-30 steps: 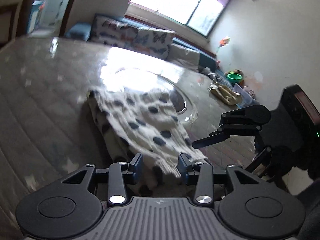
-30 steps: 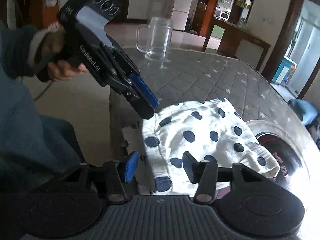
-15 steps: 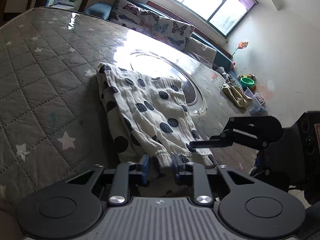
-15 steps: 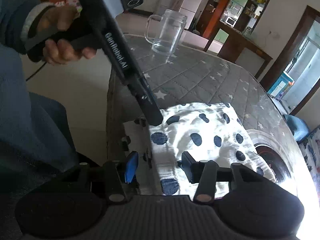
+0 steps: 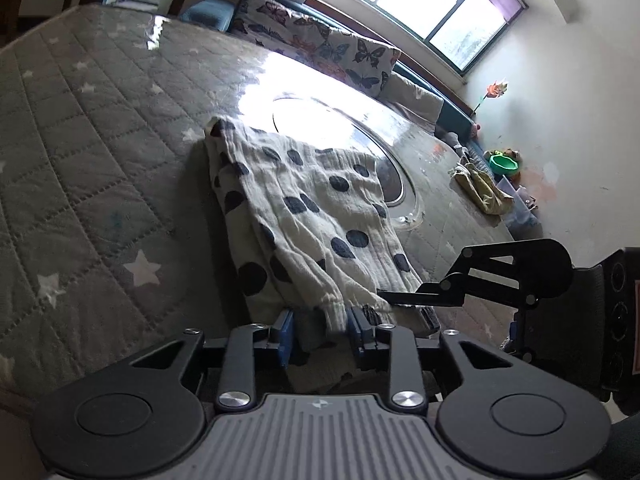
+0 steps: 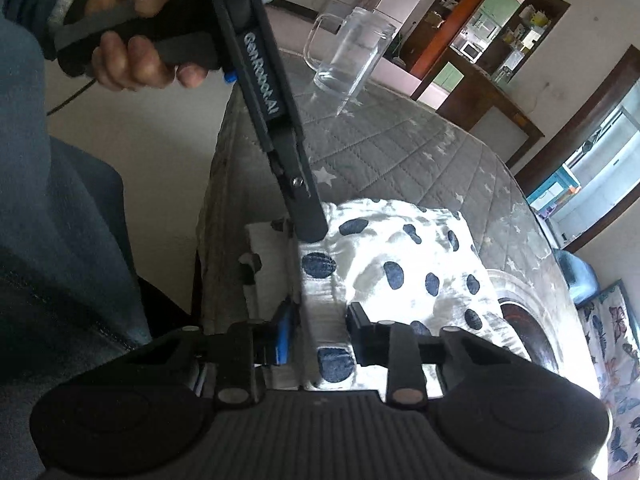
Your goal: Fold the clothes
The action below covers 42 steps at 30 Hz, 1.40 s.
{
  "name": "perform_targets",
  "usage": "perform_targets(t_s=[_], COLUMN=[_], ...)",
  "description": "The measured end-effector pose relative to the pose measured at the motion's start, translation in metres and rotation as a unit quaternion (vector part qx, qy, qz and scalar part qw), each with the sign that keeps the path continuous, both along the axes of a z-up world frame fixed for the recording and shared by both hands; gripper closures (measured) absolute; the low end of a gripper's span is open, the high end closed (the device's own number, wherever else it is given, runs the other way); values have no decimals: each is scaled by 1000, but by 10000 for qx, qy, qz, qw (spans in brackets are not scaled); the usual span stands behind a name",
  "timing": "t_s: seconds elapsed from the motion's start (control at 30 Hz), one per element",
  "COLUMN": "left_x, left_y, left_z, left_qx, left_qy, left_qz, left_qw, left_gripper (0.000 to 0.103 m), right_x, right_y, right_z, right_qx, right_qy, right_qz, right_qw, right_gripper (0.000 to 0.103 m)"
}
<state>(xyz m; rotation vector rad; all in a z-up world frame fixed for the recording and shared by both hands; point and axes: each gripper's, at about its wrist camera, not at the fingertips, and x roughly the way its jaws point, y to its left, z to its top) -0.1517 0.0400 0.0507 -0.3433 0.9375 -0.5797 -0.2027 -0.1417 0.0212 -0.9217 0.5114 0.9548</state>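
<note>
A white garment with dark blue dots (image 5: pixel 308 216) lies folded on the grey quilted star-patterned table (image 5: pixel 80 168), its near hem hanging over the table's edge. My left gripper (image 5: pixel 322 334) is open, its fingers on either side of the near hem. In the right wrist view the same garment (image 6: pixel 404 264) lies ahead. My right gripper (image 6: pixel 320 340) is open, straddling the garment's near edge. The left gripper (image 6: pixel 308 232) comes down from the upper left with its tips on the garment's corner. The right gripper also shows in the left wrist view (image 5: pixel 408 298), tips at the hem.
A round glass turntable (image 5: pixel 360 152) sits mid-table, partly under the garment. A clear glass mug (image 6: pixel 352 56) stands at the table's far corner. A yellow-green cloth (image 5: pixel 480 188) lies at the far right edge. A butterfly-print sofa (image 5: pixel 320 48) stands behind.
My left gripper has opened from a narrow grip on the hem and sits lower at the edge. My right gripper stayed open and moved in closer over the garment's edge.
</note>
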Motion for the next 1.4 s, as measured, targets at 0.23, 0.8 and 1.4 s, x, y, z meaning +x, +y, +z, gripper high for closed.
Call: perform_targets(t_s=[0.23, 0.8, 1.4], left_x=[0, -14, -14], left_y=[0, 5, -28], left_z=[6, 15, 29], left_qx=[-43, -199, 203], left_qy=[-123, -130, -750], left_qz=[-47, -134, -587], left_qw=[9999, 9996, 9952], left_gripper=[88, 89, 78], right_x=[3, -3, 85], right_y=[-6, -15, -57], right_z=[11, 17, 42], right_qx=[226, 385, 1833], right_qy=[144, 411, 1597], right_qz=[-83, 37, -1537], right_qw=[9996, 9984, 9577], right_gripper=[85, 86, 80])
